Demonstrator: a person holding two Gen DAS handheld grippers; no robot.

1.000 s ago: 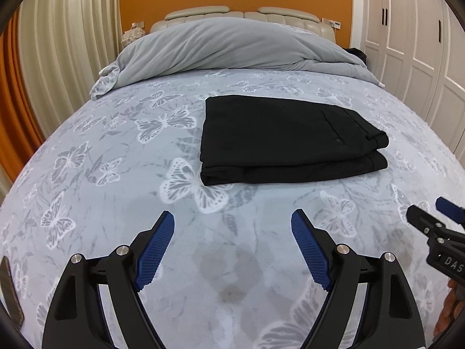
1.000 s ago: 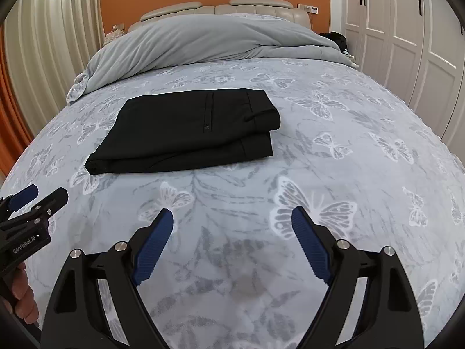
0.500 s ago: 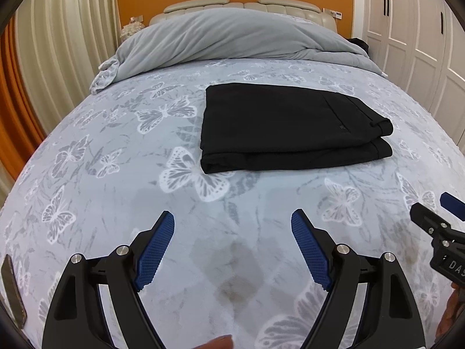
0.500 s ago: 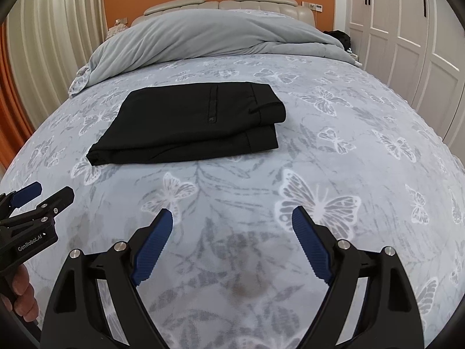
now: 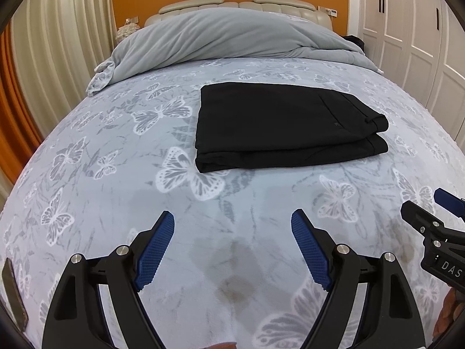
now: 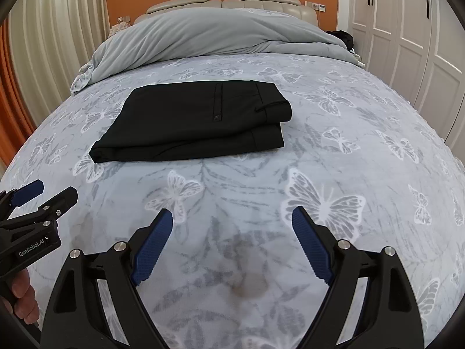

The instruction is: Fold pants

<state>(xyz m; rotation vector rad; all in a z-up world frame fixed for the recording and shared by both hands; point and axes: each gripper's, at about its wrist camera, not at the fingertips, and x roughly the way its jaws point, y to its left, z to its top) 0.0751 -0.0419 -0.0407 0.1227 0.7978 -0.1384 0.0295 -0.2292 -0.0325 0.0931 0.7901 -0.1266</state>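
Note:
Black pants (image 5: 284, 125) lie folded into a flat rectangle in the middle of the bed, waistband end to the right; the right wrist view shows the same pants (image 6: 197, 122) left of centre. My left gripper (image 5: 232, 224) hangs open over the sheet, well short of the pants, nothing between its blue pads. My right gripper (image 6: 232, 221) is open too, also back from the pants and empty. Each gripper shows at the edge of the other's view: the right gripper (image 5: 430, 215) at the right, the left gripper (image 6: 43, 195) at the left.
The bed (image 5: 87, 189) carries a pale blue butterfly-print sheet with a faint brown stain near me. A grey duvet (image 5: 232, 37) is bunched at the headboard. White wardrobe doors (image 6: 407, 29) stand on the right, curtains (image 5: 58, 43) on the left. A hand (image 6: 23, 296) holds the left gripper.
Both views have shifted slightly, with the pants sitting a little higher in the frame than a second ago. The pants lie unchanged and both grippers stay open.

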